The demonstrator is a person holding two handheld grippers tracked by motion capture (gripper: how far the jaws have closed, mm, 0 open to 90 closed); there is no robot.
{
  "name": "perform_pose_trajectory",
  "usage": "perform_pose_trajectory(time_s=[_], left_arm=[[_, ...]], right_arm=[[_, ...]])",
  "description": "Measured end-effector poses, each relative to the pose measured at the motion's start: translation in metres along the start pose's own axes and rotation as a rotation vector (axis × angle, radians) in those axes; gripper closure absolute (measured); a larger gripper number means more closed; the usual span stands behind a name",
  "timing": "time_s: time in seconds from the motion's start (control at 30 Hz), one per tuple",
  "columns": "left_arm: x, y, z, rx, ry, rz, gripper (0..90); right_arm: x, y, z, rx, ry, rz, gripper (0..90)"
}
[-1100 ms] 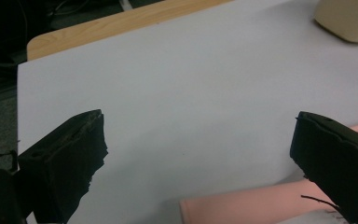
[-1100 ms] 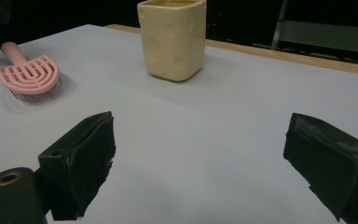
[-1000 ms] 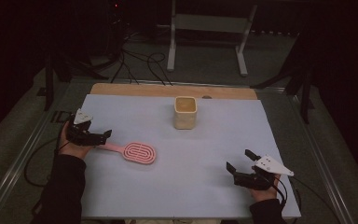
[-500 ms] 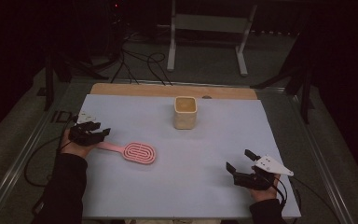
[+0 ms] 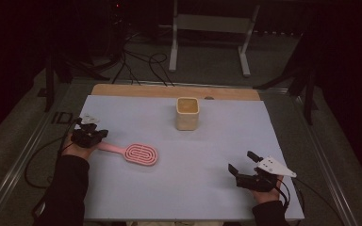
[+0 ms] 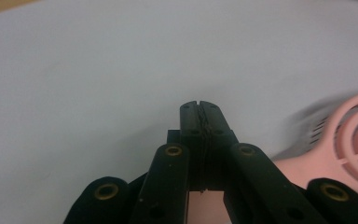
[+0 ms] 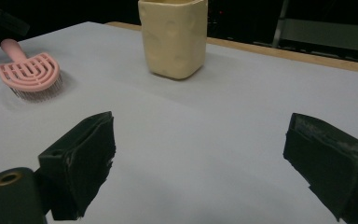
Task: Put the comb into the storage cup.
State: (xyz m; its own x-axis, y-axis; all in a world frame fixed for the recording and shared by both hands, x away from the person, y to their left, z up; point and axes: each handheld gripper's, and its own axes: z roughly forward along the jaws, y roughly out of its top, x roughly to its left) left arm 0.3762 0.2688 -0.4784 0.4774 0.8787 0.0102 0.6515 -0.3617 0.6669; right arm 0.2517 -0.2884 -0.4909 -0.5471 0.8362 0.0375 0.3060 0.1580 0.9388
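Pink brush (image 5: pixel 141 154) lies at 9 o'clock from table centre, handle pointing at my left gripper (image 5: pixel 90 136), whose jaws look pressed together, handle seemingly beside them, not between. I'd reopen and straddle the handle squarely before lifting. Right gripper (image 5: pixel 243 165) idles wide open, holding nothing.

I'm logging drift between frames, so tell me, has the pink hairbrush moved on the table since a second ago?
No. The pink hairbrush lies at the same spot and angle, left of and nearer than the cream cup; the left gripper is at its handle.
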Motion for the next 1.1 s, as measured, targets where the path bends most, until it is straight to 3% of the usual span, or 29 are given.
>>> perform_pose_trajectory(time_s=[0.03,0.2,0.23,0.53,1.1], left_arm=[[0.000,0.000,0.002,0.025,0.007,0.003,90.0],[0.000,-0.002,0.005,0.048,0.003,0.001,90.0],[0.000,-0.005,0.008,0.075,-0.002,0.007,90.0],[-0.002,-0.014,0.010,0.103,-0.015,0.019,90.0],[-0.019,-0.023,-0.001,0.080,-0.032,0.049,89.9]], right_arm=[[0.000,0.000,0.000,0.000,-0.001,-0.002,8.6],[0.000,0.000,0.000,0.000,-0.003,-0.001,8.6],[0.000,0.000,0.000,0.000,-0.002,-0.001,8.6],[0.000,0.000,0.001,0.004,0.000,-0.001,8.6],[0.000,0.000,0.001,0.007,0.000,-0.003,8.7]])
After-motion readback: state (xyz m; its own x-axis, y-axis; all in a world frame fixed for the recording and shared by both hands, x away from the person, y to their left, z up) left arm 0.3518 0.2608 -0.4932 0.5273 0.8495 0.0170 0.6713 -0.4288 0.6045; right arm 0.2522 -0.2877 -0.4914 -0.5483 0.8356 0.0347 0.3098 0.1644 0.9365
